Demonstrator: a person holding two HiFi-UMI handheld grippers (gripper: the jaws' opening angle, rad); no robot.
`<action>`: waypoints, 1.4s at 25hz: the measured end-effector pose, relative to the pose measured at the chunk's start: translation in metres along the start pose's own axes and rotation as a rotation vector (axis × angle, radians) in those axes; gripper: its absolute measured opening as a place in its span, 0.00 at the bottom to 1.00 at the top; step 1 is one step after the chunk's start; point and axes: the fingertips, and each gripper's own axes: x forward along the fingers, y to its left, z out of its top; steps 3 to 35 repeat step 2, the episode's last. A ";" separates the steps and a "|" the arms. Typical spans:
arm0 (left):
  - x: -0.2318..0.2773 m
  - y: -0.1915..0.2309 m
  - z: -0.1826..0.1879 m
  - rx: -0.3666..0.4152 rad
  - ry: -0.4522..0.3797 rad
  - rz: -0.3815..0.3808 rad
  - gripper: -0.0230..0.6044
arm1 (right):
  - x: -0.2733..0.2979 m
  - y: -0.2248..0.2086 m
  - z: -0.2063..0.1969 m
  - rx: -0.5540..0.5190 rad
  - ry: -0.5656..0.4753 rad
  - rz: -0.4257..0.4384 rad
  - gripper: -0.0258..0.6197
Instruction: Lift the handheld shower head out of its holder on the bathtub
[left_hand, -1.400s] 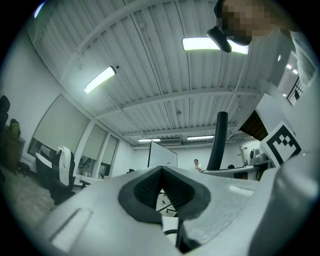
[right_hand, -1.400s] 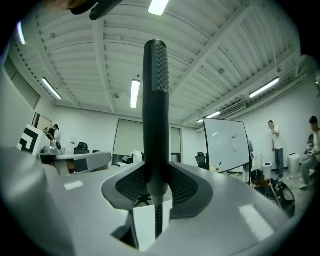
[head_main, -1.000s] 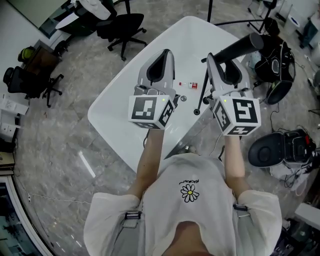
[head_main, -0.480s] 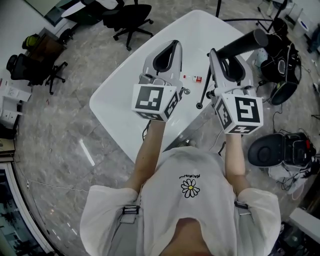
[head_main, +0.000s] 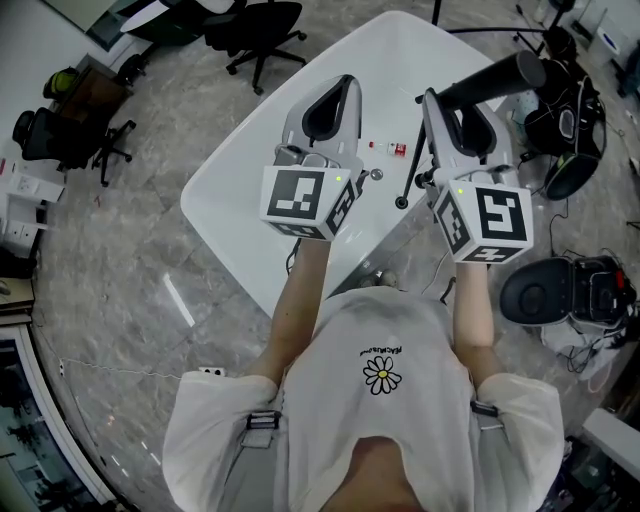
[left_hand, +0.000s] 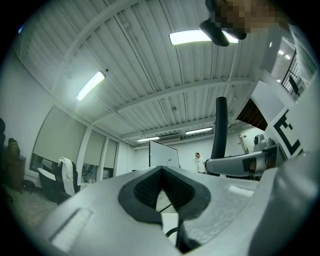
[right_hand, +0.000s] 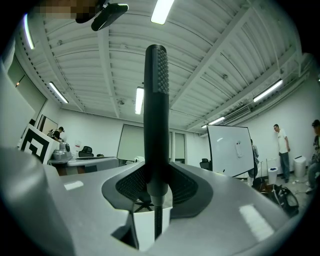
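Note:
In the head view both grippers are held over the white bathtub (head_main: 250, 190). My right gripper (head_main: 452, 108) is shut on the black stick-shaped handheld shower head (head_main: 495, 80), which points to the upper right, clear of the tub. Its thin black hose (head_main: 409, 165) runs down to the tub rim. In the right gripper view the shower head (right_hand: 156, 110) stands upright between the pads of my right gripper (right_hand: 155, 187). My left gripper (head_main: 335, 98) is shut with nothing in it; in its own view, left gripper (left_hand: 161, 180), the shower head (left_hand: 220, 127) shows at the right.
A small red-and-white item (head_main: 398, 149) and a chrome knob (head_main: 376, 175) sit on the tub rim. Office chairs (head_main: 255, 25) stand on the marble floor at the top left. Black bags and gear (head_main: 565, 130) crowd the right side.
Both grippers have drifted slightly up and to the right, and the shower head went with the right one. Both stay shut.

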 end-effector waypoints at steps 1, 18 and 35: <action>-0.001 0.000 0.000 0.001 -0.002 0.000 0.04 | 0.000 0.001 0.000 -0.004 -0.001 0.001 0.28; -0.001 0.000 0.001 0.001 -0.004 0.000 0.04 | 0.000 0.003 0.000 -0.008 -0.002 0.002 0.28; -0.001 0.000 0.001 0.001 -0.004 0.000 0.04 | 0.000 0.003 0.000 -0.008 -0.002 0.002 0.28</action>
